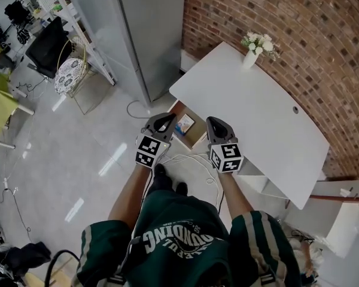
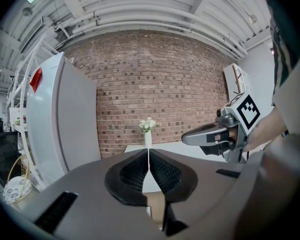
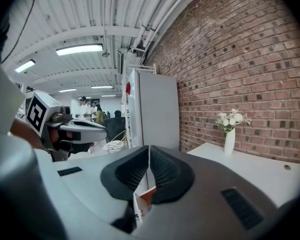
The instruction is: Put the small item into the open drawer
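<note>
In the head view both grippers hang side by side in front of the white table (image 1: 251,109). My left gripper (image 1: 166,120) is shut with nothing between its jaws, and so is my right gripper (image 1: 214,122). Between and just beyond their tips lies the open wooden drawer (image 1: 194,137) under the table's near corner. A small flat item with a blue picture (image 1: 184,124) lies inside it. In the left gripper view the shut jaws (image 2: 148,156) point at the table, with the drawer's brown wood (image 2: 155,204) below them. The right gripper view shows its jaws (image 3: 149,151) shut above the drawer (image 3: 140,204).
A white vase of flowers (image 1: 251,55) stands at the table's far corner by the brick wall (image 1: 287,28). A grey fridge (image 1: 143,23) stands to the left. A white cable (image 1: 194,160) loops on the floor near the person's feet. Chairs and shelving are at far left.
</note>
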Demonstrator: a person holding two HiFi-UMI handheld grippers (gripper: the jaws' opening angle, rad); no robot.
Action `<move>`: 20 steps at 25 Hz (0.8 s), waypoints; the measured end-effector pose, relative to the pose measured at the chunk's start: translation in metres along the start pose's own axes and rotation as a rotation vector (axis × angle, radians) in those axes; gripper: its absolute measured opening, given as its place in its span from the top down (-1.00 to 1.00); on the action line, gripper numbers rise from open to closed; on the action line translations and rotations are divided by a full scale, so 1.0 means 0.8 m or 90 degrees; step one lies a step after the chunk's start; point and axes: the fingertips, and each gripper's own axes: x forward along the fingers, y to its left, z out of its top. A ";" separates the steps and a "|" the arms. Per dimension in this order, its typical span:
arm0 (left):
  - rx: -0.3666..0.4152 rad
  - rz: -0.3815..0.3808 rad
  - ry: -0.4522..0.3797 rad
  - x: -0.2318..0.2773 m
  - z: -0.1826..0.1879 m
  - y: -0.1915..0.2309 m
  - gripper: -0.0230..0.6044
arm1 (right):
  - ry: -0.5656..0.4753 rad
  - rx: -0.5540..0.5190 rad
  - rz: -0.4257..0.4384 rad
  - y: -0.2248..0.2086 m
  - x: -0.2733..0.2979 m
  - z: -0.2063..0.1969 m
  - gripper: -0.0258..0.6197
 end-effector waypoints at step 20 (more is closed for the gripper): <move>-0.012 -0.002 -0.001 -0.012 -0.008 0.001 0.86 | 0.006 -0.012 -0.008 0.013 -0.008 -0.009 0.84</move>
